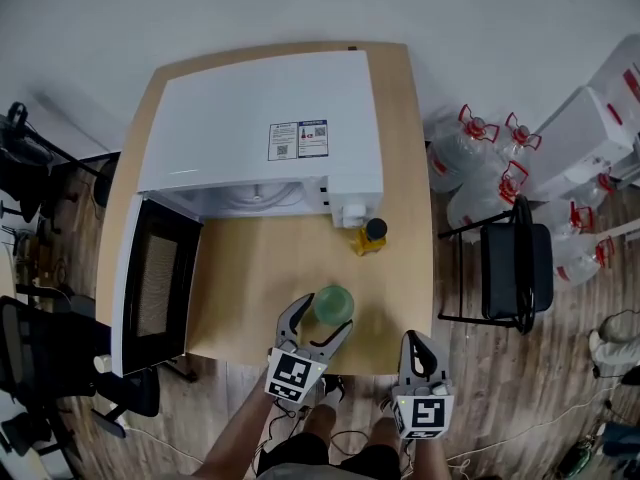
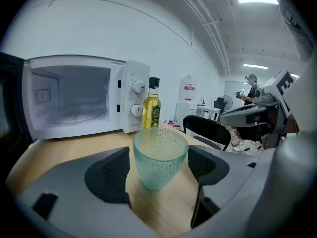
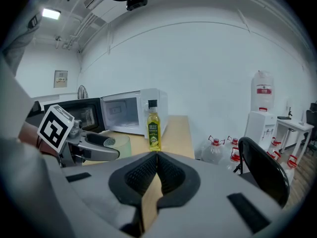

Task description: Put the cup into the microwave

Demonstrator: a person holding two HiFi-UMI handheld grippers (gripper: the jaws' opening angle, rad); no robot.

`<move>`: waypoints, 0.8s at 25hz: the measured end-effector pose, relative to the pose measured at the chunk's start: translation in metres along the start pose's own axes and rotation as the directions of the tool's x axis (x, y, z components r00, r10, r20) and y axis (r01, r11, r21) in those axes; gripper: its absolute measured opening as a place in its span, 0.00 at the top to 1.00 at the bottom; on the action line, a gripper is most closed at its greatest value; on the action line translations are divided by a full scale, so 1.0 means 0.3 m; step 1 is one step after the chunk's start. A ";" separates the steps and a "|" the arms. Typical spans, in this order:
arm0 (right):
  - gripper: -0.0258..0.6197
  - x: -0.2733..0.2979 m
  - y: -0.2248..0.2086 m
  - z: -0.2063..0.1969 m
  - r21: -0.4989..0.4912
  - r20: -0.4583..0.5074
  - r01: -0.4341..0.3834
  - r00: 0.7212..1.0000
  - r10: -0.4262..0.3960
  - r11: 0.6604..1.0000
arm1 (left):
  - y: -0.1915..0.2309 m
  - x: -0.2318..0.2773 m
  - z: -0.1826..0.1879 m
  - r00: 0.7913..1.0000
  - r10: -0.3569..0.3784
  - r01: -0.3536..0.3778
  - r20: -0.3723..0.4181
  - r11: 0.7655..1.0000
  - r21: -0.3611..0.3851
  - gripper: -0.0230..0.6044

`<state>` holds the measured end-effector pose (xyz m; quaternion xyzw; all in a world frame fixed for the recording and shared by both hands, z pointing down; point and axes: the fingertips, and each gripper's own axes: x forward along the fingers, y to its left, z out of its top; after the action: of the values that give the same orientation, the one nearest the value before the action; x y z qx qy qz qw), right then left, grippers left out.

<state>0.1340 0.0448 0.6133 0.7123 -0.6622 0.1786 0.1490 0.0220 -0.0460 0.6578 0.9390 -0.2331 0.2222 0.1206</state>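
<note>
A pale green dimpled glass cup [image 1: 333,304] [image 2: 159,157] stands upright on the wooden table [image 1: 250,268] near its front edge. My left gripper [image 1: 325,314] [image 2: 159,168] is open, with the cup between its two jaws; the pads flank it closely and I see no squeeze. The white microwave [image 1: 260,118] [image 2: 74,98] sits at the back of the table with its door [image 1: 150,283] swung wide to the left and its cavity empty. My right gripper [image 1: 413,337] [image 3: 157,155] hovers at the table's front right, shut with nothing in it.
A yellow oil bottle [image 1: 373,234] [image 2: 151,110] with a black cap stands by the microwave's right front corner. To the right of the table are a black chair [image 1: 515,263], several water jugs [image 1: 480,158] and a water dispenser [image 1: 590,138]. Office chairs [image 1: 40,358] crowd the left.
</note>
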 end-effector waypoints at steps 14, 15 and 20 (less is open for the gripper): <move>0.93 -0.012 -0.024 -0.034 0.016 -0.011 0.015 1.000 -0.015 1.000 | 0.004 0.043 0.006 1.000 0.008 -0.008 0.006 1.000 0.009 0.38; 0.93 -0.013 -0.024 -0.034 0.016 -0.011 0.015 1.000 -0.015 1.000 | 0.006 0.044 0.006 1.000 0.005 -0.005 0.006 1.000 0.011 0.38; 0.93 -0.024 -0.027 -0.040 0.020 -0.011 0.019 1.000 -0.019 1.000 | 0.008 0.045 0.008 1.000 0.008 -0.008 0.008 1.000 0.007 0.38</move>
<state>0.1409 0.0571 0.6211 0.7192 -0.6527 0.1876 0.1469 0.0323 -0.0538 0.6623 0.9393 -0.2366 0.2199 0.1155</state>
